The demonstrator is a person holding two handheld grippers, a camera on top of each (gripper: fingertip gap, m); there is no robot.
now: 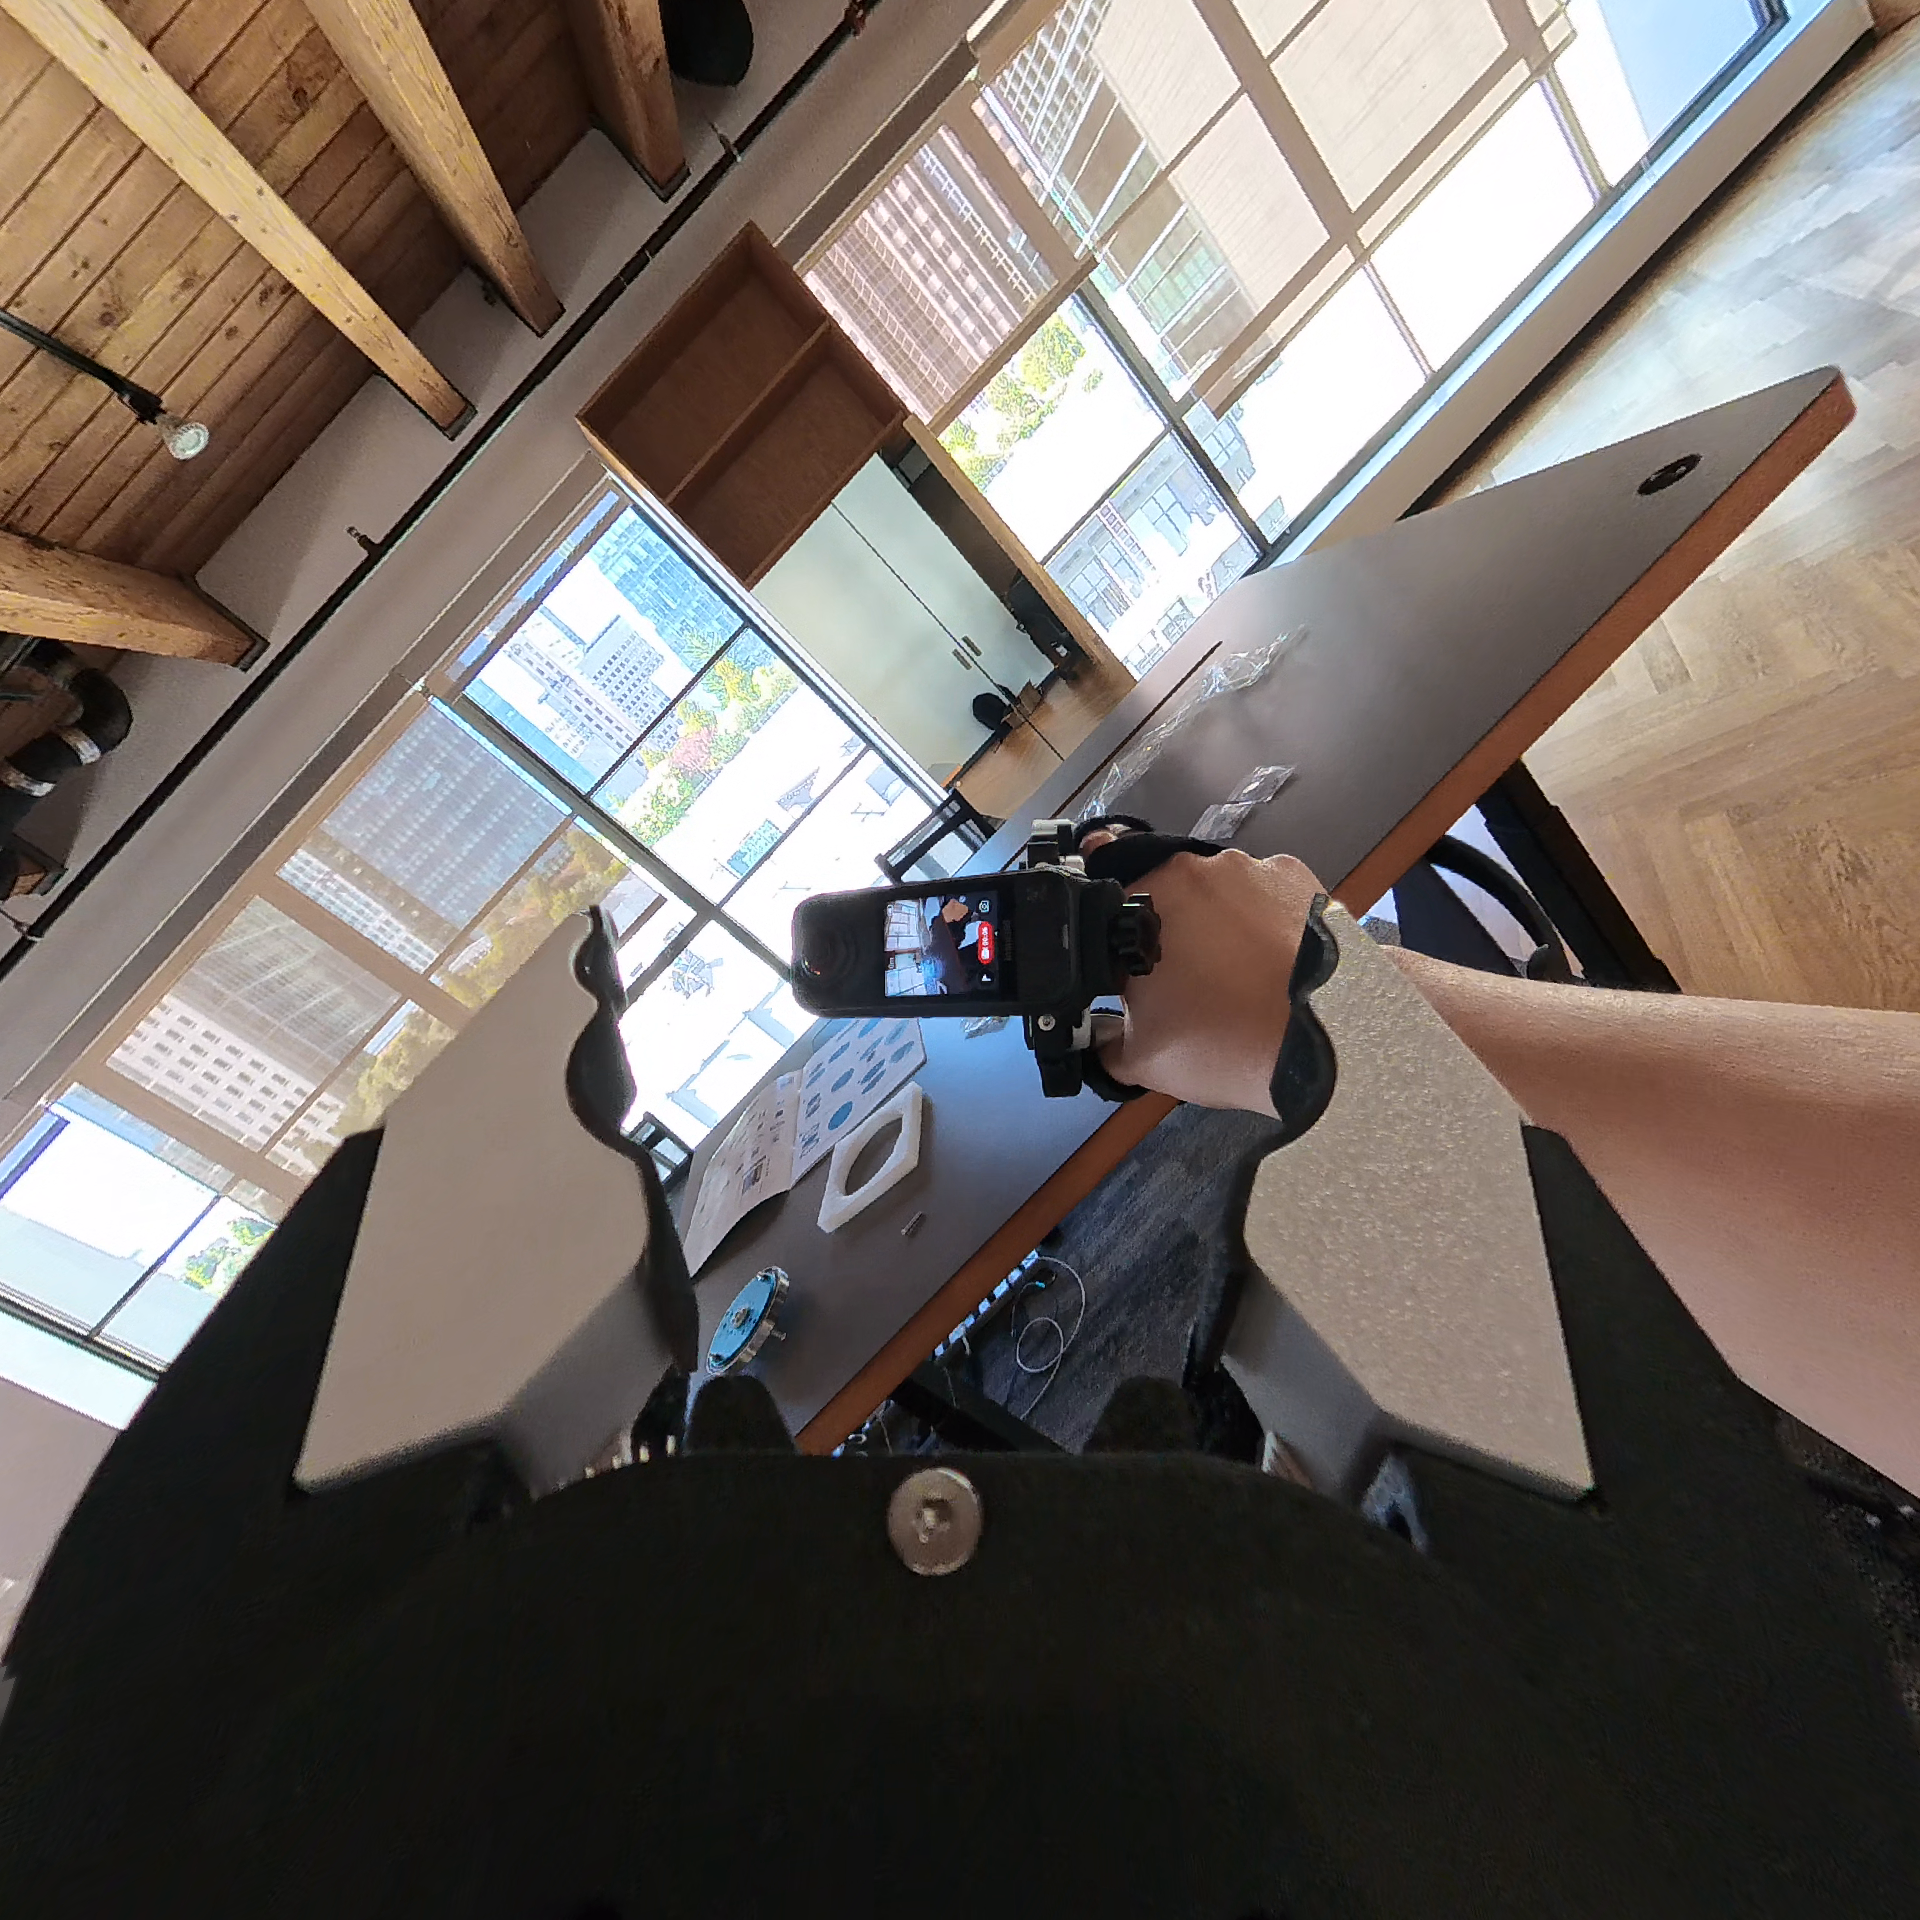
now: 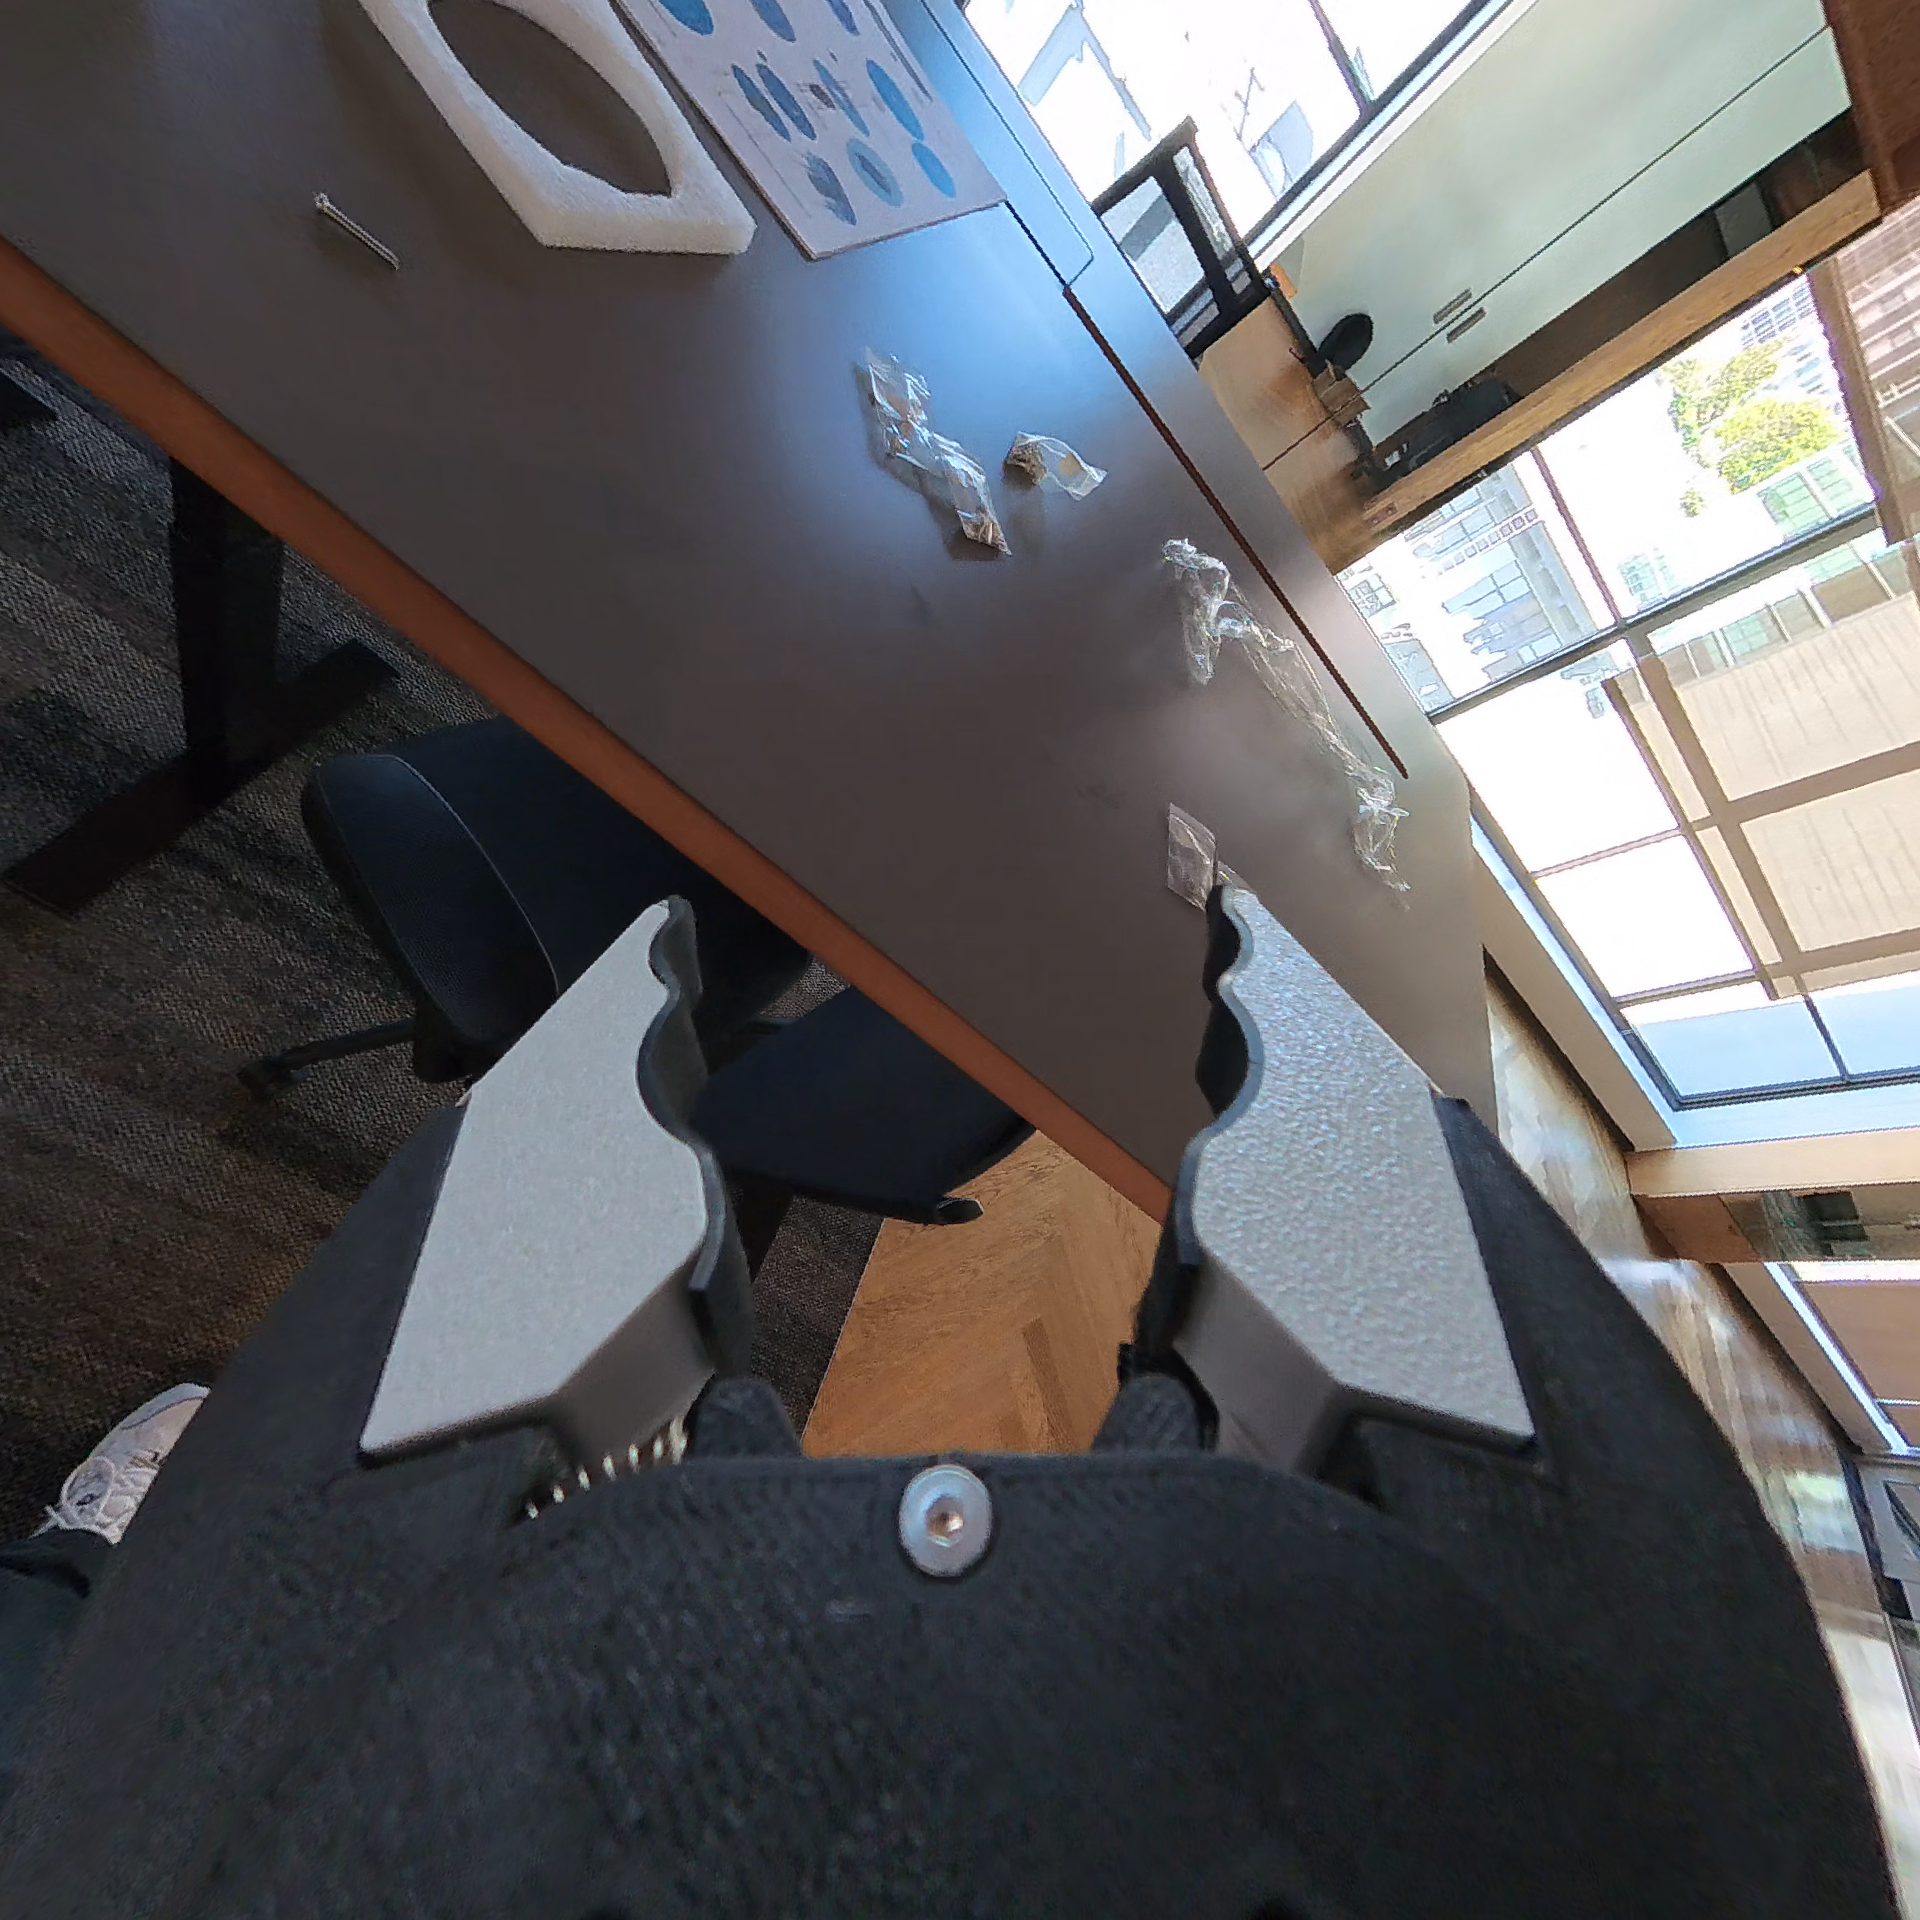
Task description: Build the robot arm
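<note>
Matt dark table [image 2: 831, 665], white foam frame [image 2: 582, 145]

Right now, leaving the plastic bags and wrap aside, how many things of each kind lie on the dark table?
White foam frame: 1
Loose screw: 1
Printed leaflet: 1
Blue disc: 1
Total: 4, all on the table.

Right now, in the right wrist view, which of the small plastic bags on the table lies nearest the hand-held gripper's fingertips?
The small clear bag just beyond the right hand-held gripper, next to its right-side fingertip. The other small bags lie farther up the dark table, toward the white foam frame.
</note>
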